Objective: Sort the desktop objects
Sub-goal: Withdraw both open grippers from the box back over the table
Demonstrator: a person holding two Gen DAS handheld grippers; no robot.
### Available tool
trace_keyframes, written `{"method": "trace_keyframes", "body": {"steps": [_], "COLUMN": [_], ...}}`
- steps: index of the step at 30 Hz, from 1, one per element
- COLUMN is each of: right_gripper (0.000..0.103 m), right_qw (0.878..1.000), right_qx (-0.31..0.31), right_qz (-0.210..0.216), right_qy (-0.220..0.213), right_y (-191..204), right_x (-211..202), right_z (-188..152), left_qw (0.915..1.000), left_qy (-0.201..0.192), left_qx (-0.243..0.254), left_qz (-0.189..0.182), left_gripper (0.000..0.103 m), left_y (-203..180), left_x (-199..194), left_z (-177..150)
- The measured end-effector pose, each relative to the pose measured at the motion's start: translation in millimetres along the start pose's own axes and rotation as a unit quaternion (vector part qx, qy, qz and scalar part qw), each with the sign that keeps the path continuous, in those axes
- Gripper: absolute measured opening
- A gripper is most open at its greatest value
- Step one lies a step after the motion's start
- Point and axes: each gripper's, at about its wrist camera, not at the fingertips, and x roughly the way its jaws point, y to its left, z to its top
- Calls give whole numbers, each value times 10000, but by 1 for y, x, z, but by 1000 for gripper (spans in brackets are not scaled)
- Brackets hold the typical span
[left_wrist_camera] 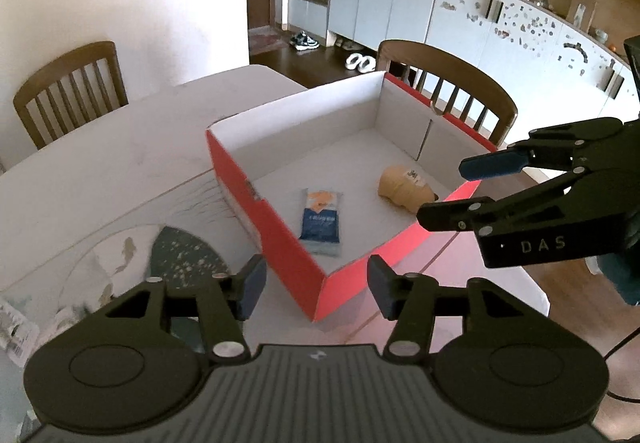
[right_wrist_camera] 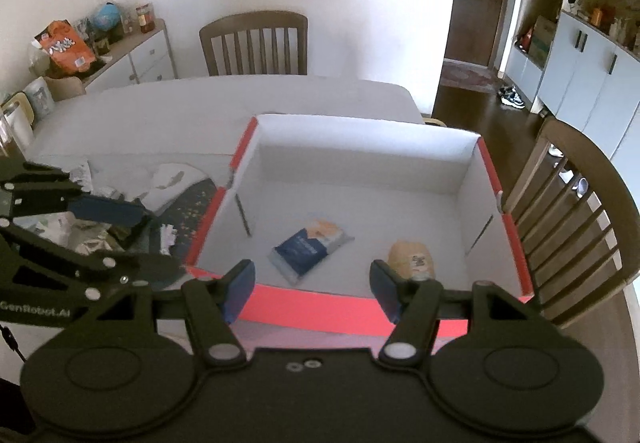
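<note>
A red cardboard box (left_wrist_camera: 280, 235) with a white inside stands open on the table. On its floor lie a blue-and-orange packet (left_wrist_camera: 320, 221) and a tan bottle (left_wrist_camera: 404, 185) on its side. My left gripper (left_wrist_camera: 316, 289) hovers open just short of the box's near corner, nothing between its pads. The right gripper (left_wrist_camera: 442, 191) reaches in from the right over the box's rim, open too. In the right wrist view the same box (right_wrist_camera: 320, 309), packet (right_wrist_camera: 310, 247) and bottle (right_wrist_camera: 412, 255) show beyond my open right gripper (right_wrist_camera: 312, 289); the left gripper (right_wrist_camera: 156, 243) is at the left.
A dark speckled mat (left_wrist_camera: 184, 255) lies left of the box, with crumpled wrappers and paper (right_wrist_camera: 92, 231) beside it. Wooden chairs (left_wrist_camera: 460, 83) (right_wrist_camera: 256, 43) stand at the table's far sides. A sideboard with a globe and an orange bag (right_wrist_camera: 64, 47) lines the wall.
</note>
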Motion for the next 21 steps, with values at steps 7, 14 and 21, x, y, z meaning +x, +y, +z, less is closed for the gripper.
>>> {"method": "trace_keyframes", "body": {"steps": [7,14,21], "right_gripper": [64,65,69], "right_qw": [9998,9996,9994], "right_qx": [28,95,148], "right_qz": [-33,107,149], "right_qy": [-214,-261,-269], "right_y": [37,73,104], "right_x": [-8,-11,-13], "right_z": [-13,-23,-34], "left_qw": [9999,9996,9990], "left_qy": [-172,-239,-330], "left_qx": [-19,-139,-297], "left_qz": [-3,-81,-43], "left_gripper": [61,66,79], "left_y": [17,40,65], "left_x": [-24,-46,-66], "left_z": [-29,-63,-92]}}
